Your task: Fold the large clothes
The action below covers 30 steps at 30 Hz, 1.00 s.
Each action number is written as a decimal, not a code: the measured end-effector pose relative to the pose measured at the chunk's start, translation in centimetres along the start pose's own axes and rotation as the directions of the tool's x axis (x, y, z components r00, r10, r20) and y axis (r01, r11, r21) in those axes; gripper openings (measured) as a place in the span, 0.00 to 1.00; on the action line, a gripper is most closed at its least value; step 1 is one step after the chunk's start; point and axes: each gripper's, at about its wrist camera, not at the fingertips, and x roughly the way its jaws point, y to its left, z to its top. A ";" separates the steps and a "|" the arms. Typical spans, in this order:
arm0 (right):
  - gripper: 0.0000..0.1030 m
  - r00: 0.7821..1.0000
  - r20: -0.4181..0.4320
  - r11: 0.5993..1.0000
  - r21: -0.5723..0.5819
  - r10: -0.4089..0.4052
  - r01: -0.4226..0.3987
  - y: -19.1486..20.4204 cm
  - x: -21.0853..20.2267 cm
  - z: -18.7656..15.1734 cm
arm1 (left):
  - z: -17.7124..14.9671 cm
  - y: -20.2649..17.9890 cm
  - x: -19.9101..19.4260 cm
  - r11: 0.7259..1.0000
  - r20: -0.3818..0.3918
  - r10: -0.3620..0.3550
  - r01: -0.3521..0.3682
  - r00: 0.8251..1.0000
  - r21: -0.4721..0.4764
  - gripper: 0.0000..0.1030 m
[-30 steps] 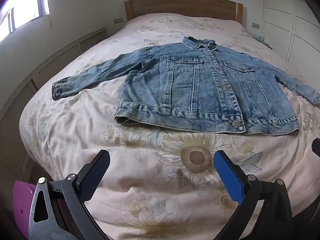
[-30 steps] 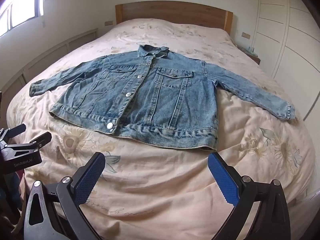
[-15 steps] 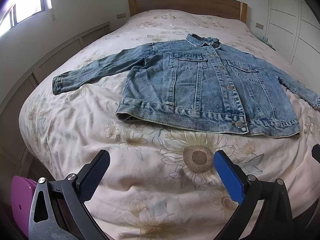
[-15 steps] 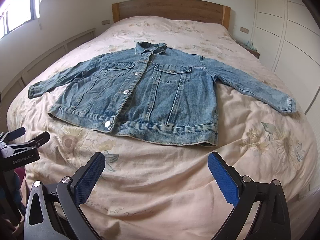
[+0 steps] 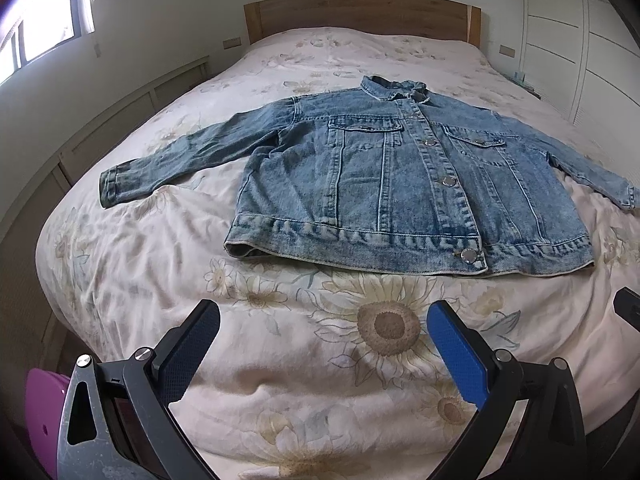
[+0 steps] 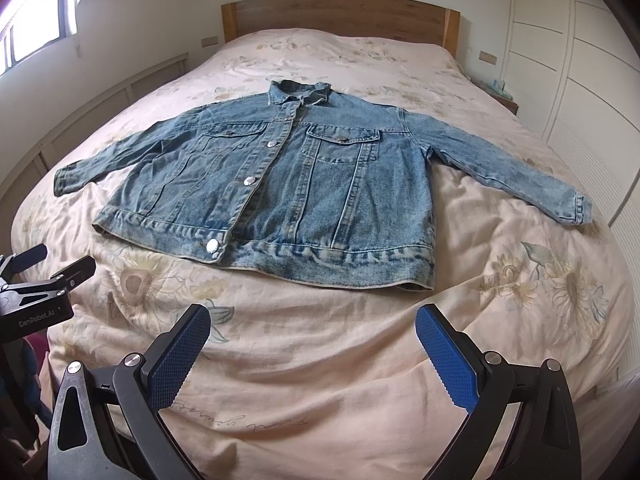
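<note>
Both pairs of jaws stood wide apart and held nothing: the left gripper (image 5: 323,334) and right gripper (image 6: 313,338) hung over the near end of the bed (image 6: 320,380). The left gripper's body read "GenRobot.AI". Beyond them the denim jacket (image 6: 288,184) lay flat, buttoned, sleeves spread.

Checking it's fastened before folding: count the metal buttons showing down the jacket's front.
3 clearly: upper button level with the chest pockets, middle button, hem button. Any near the collar may be hidden.
</note>
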 end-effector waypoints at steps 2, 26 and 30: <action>0.99 1.000 -0.001 1.000 0.001 0.001 -0.001 -0.1 0.1 0.0 | 0.1 0.1 0.0 1.000 -0.001 0.000 0.000 1.000 0.004 0.99; 0.99 1.000 -0.011 1.000 0.009 -0.008 0.008 -0.5 0.0 0.0 | 0.3 0.5 -0.3 0.998 -0.029 -0.065 0.065 0.997 0.009 0.99; 0.99 1.000 -0.012 1.000 0.005 -0.004 0.004 -0.4 0.0 0.0 | 0.1 0.7 0.1 0.998 -0.043 -0.065 0.065 0.997 0.005 0.99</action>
